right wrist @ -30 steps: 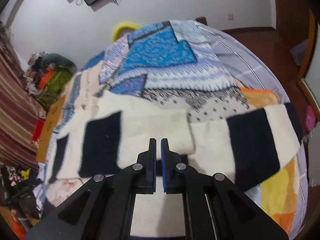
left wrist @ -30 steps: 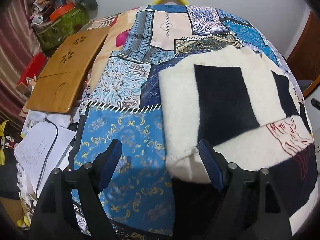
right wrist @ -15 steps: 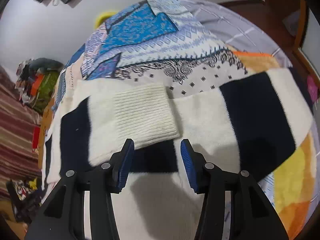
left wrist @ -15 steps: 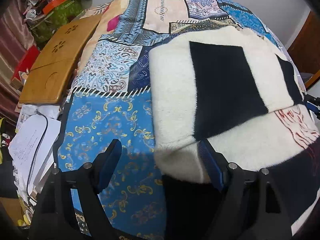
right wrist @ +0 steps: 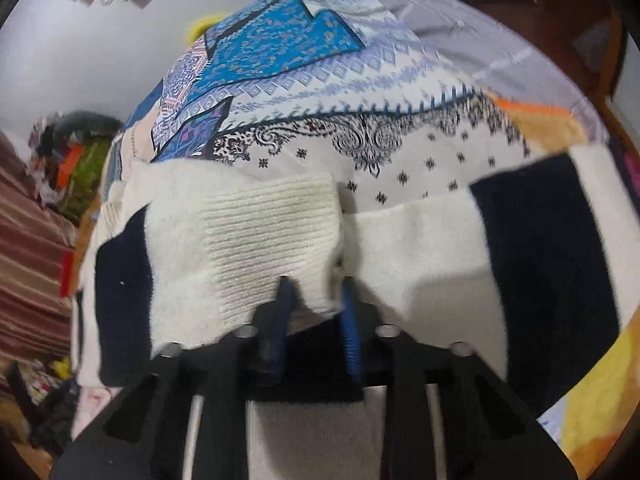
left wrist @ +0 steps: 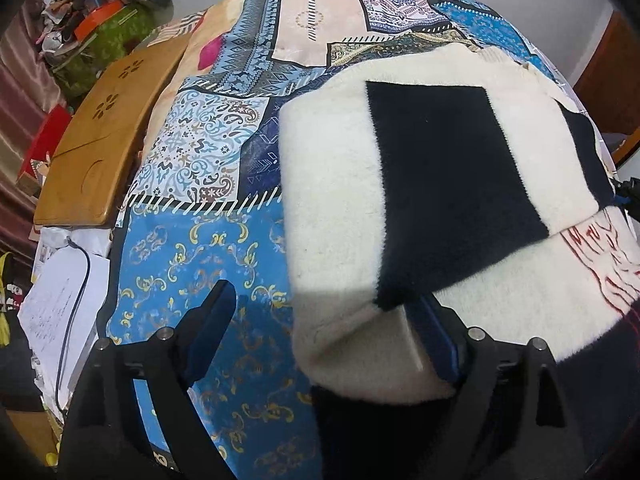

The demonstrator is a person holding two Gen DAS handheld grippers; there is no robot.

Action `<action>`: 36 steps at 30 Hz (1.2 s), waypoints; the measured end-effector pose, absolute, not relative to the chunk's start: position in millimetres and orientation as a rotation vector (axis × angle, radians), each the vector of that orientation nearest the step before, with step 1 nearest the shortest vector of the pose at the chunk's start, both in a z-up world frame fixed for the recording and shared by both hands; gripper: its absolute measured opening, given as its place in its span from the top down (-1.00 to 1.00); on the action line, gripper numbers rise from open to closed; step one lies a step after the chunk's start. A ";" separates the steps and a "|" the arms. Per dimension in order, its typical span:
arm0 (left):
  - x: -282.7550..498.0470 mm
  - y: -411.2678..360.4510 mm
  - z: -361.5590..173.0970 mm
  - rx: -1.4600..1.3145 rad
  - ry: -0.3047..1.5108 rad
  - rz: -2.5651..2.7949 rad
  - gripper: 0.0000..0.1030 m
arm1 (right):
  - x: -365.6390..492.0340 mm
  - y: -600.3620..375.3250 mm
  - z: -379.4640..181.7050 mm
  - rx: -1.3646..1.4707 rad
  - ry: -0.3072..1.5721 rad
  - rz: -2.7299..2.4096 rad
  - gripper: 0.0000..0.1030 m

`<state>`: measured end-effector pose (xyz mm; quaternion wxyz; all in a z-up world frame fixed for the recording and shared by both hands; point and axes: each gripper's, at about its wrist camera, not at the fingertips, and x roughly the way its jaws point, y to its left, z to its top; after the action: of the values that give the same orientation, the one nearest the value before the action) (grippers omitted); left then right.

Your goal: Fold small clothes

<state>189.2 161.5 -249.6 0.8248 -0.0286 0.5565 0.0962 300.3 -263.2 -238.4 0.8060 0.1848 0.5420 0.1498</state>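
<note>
A cream and navy sweater (left wrist: 440,168) lies spread on a bed covered by a patchwork bedspread (left wrist: 192,264) in blue, white and beige prints. In the left wrist view the sweater fills the area from the centre out to 3 o'clock, one folded-over edge bulging toward the camera. Red stitched lettering (left wrist: 600,256) sits on the cream fabric at 3 o'clock, but the letters cannot be read.

The left hand-held gripper (left wrist: 324,328) is spread wide. Its right finger is touching the thick folded edge of the sweater at 5 o'clock, while its left finger hangs over bare blue bedspread at 7 o'clock, apart from the fabric.

In the right wrist view, the ribbed cream cuff (right wrist: 264,232) of a sleeve lies folded across the sweater body, at the centre. The right hand-held gripper (right wrist: 316,300) is partly open, with the lower corner of the cuff hanging between its blue-padded fingers; motion blur hides whether the pads actually press the fabric. A second sleeve (right wrist: 540,248), with a wide navy band, stretches toward 3 o'clock.

Beside the bed at 9 o'clock in the left view, a wooden lap tray (left wrist: 96,148) rests with flower-shaped cutouts, and white papers (left wrist: 60,304) lie at 8 o'clock.
</note>
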 end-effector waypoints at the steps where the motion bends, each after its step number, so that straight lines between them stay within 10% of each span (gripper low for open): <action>1: 190.0 162.2 -250.0 -0.063 1.183 0.207 -0.73 | 300.4 -264.6 -237.1 0.399 1.154 0.334 0.79; 36: 167.2 206.0 -217.4 -0.187 1.088 0.393 -0.73 | 243.3 -276.7 -102.1 0.401 0.845 0.473 0.83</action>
<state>167.2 206.0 -217.4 0.8333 -0.0885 0.5133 0.1852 243.3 -276.7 -102.1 0.8659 0.1915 0.4032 0.2257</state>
